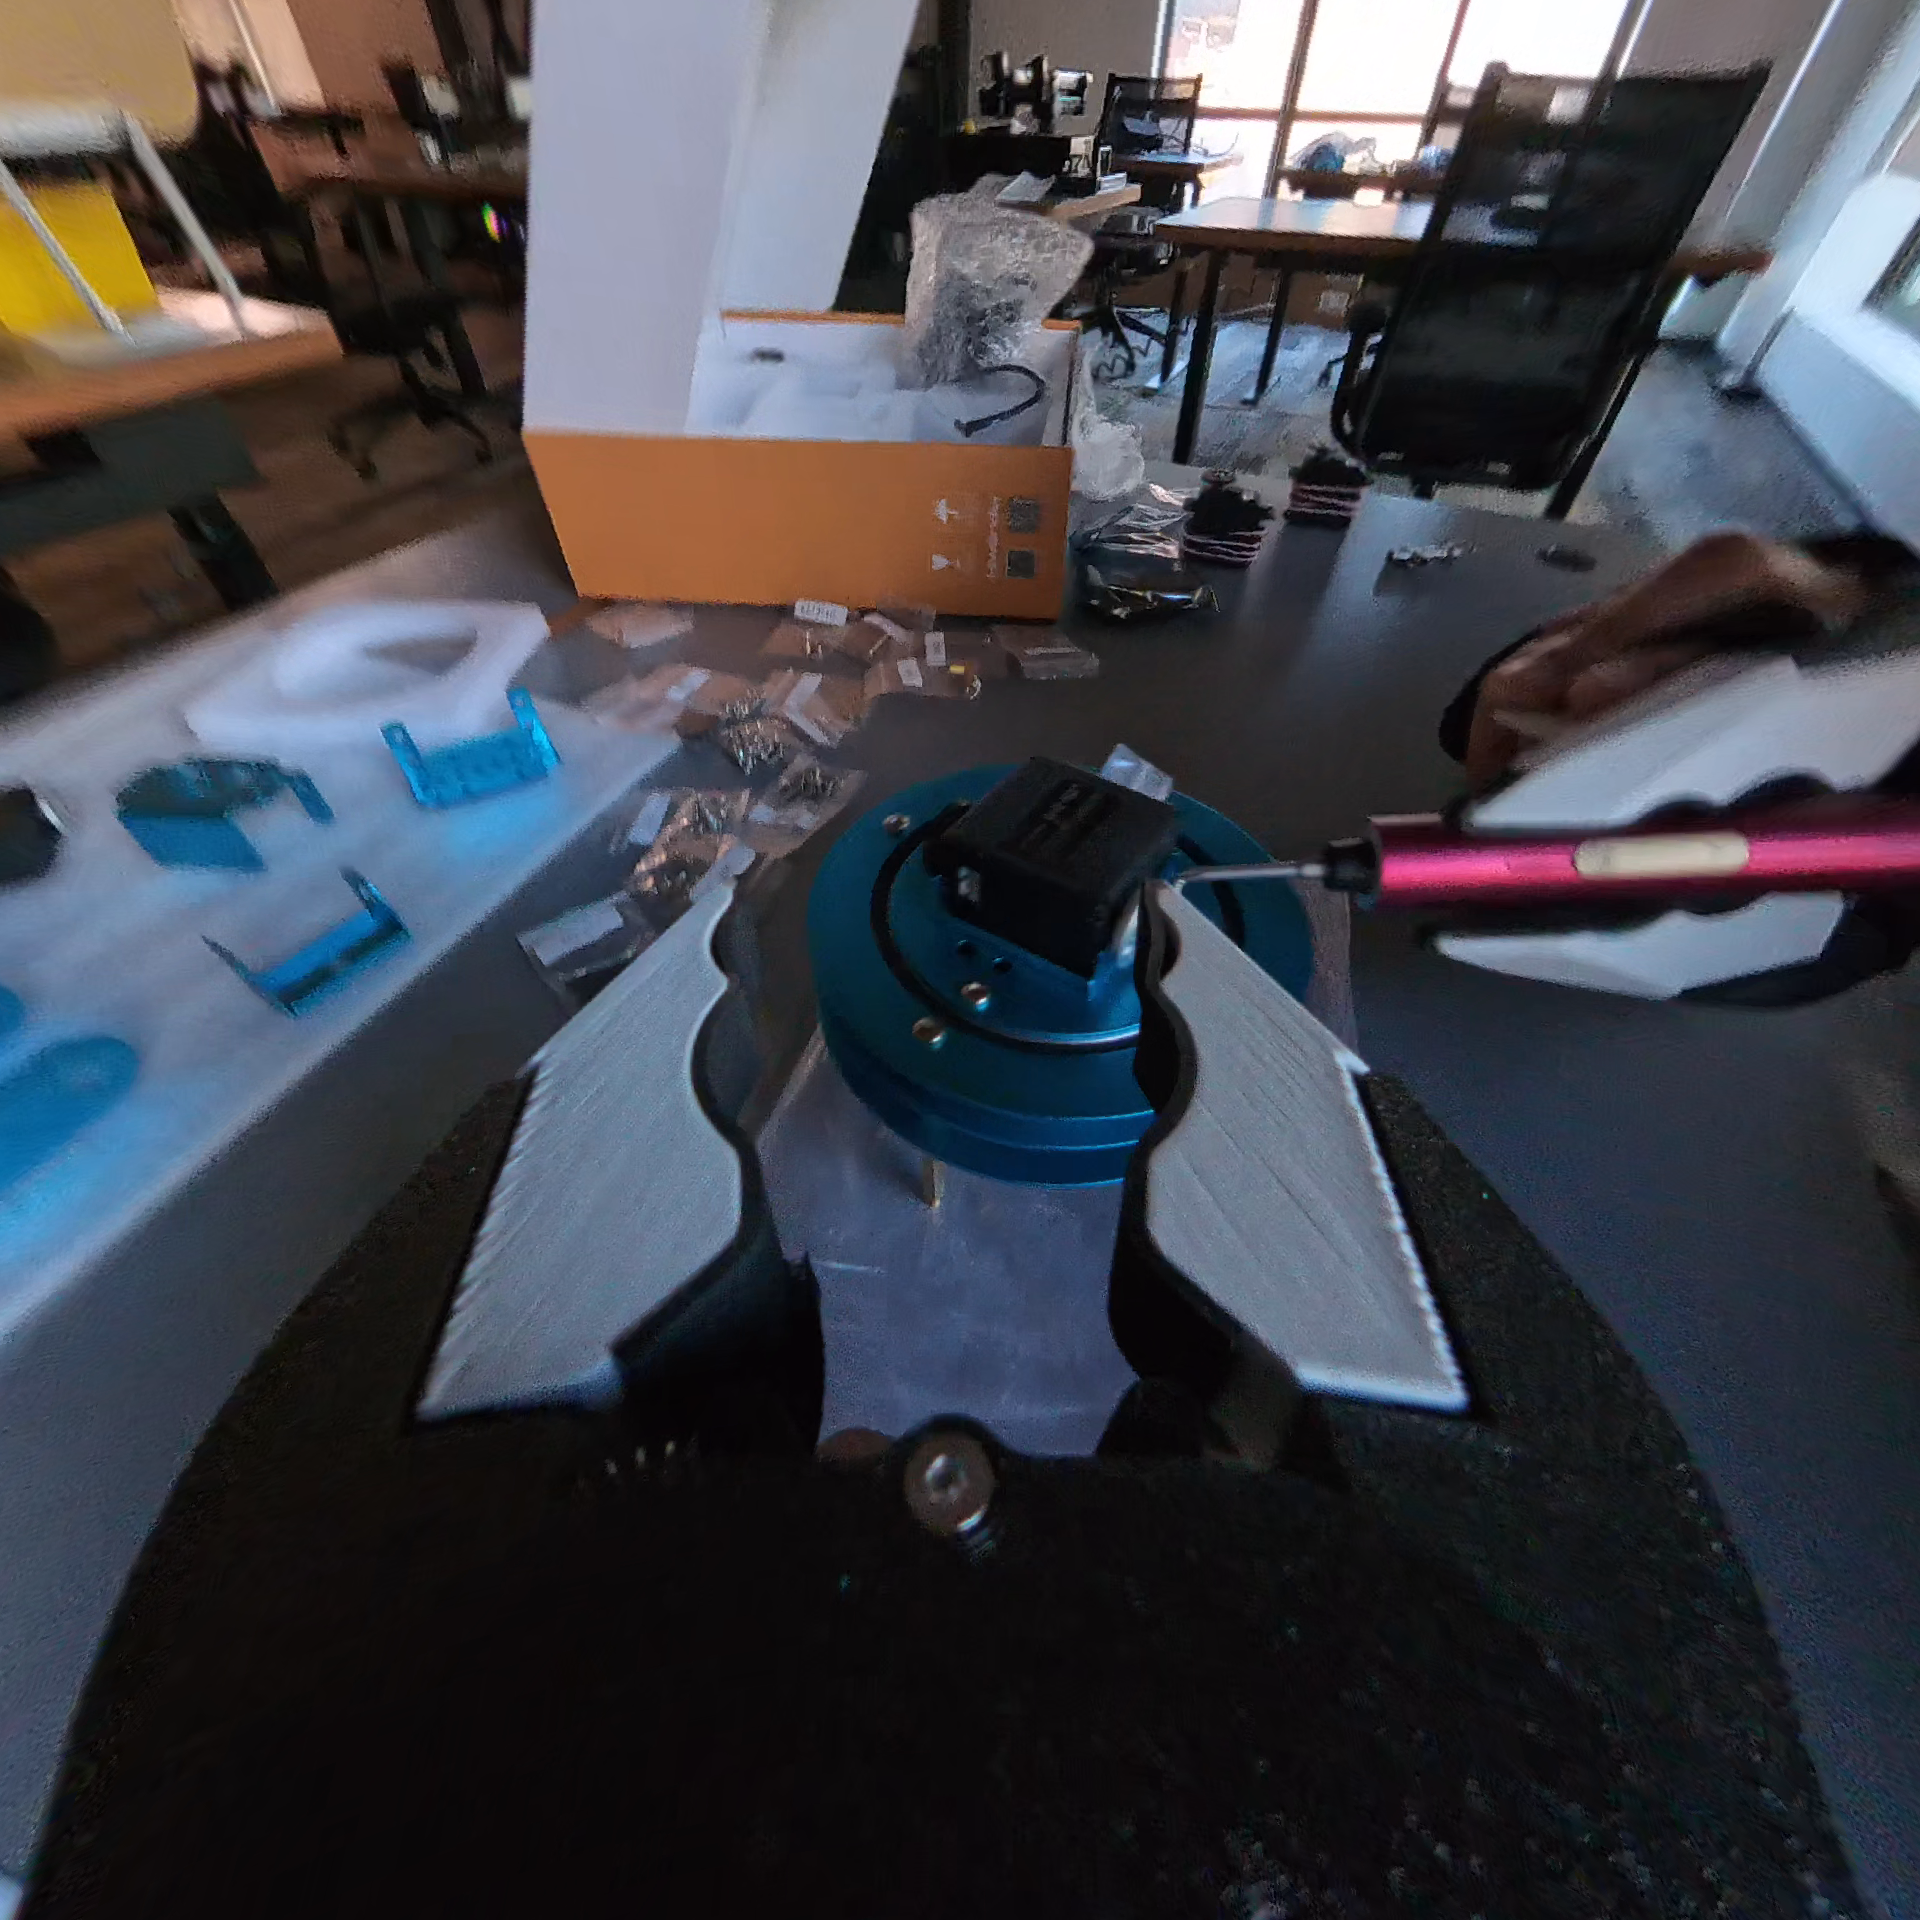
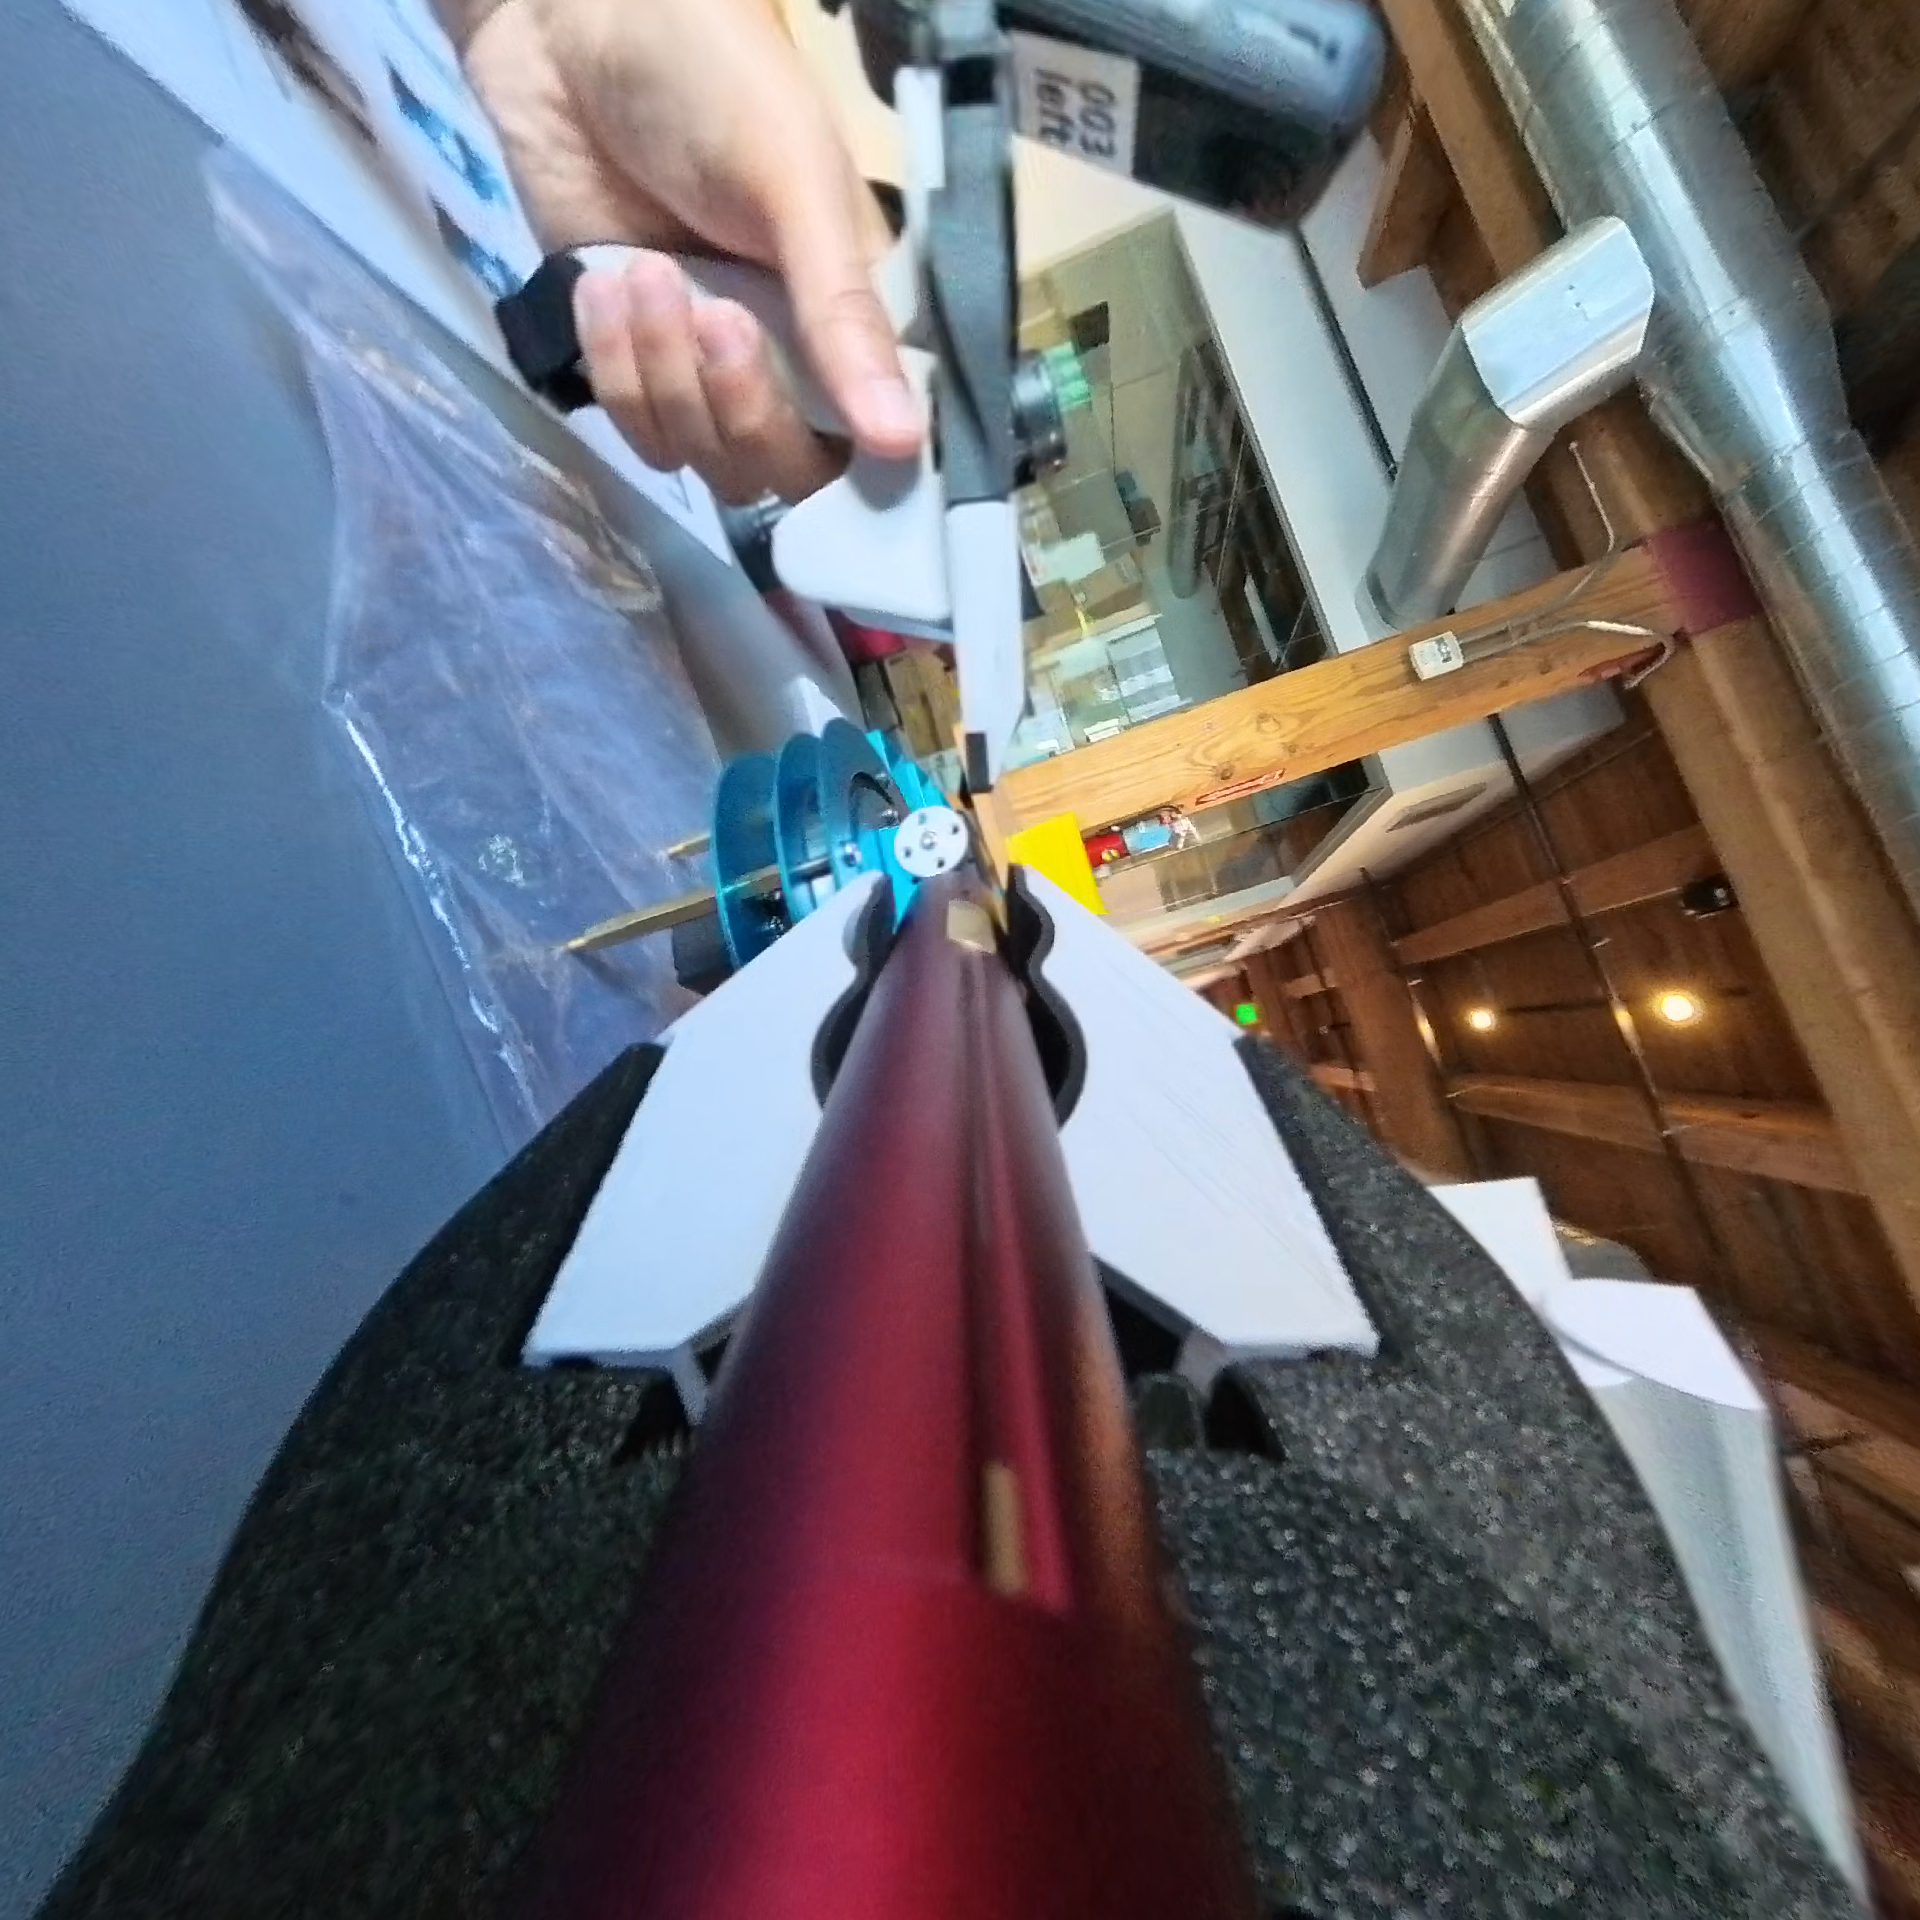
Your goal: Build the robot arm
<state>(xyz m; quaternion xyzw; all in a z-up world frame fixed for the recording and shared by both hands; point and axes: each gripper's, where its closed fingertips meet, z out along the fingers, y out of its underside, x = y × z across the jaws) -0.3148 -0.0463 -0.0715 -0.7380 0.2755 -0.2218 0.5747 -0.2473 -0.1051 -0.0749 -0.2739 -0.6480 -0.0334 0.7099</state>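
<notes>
A blue round metal base [image 1: 1039,1101] stands on the dark table with a black servo block [image 1: 1060,852] tilted on top and a black cable looped round it. My left gripper [image 1: 940,899] is open with its fingers either side of the base; the right finger overlaps its rim. My right gripper [image 2: 951,883] is shut on a red electric screwdriver [image 2: 914,1351], which also shows in the left wrist view [image 1: 1621,862]. Its thin bit [image 1: 1236,873] points at the servo's right side. In the right wrist view the base [image 2: 790,831] is seen side-on with brass standoffs [image 2: 634,930].
An open orange cardboard box [image 1: 810,520] stands behind. Small bags of screws [image 1: 748,717] lie scattered before it. Blue brackets [image 1: 468,748] rest on a white foam tray at left. Spare servos [image 1: 1226,520] and an office chair [image 1: 1538,291] are farther back. A hand [image 2: 707,208] holds the left gripper.
</notes>
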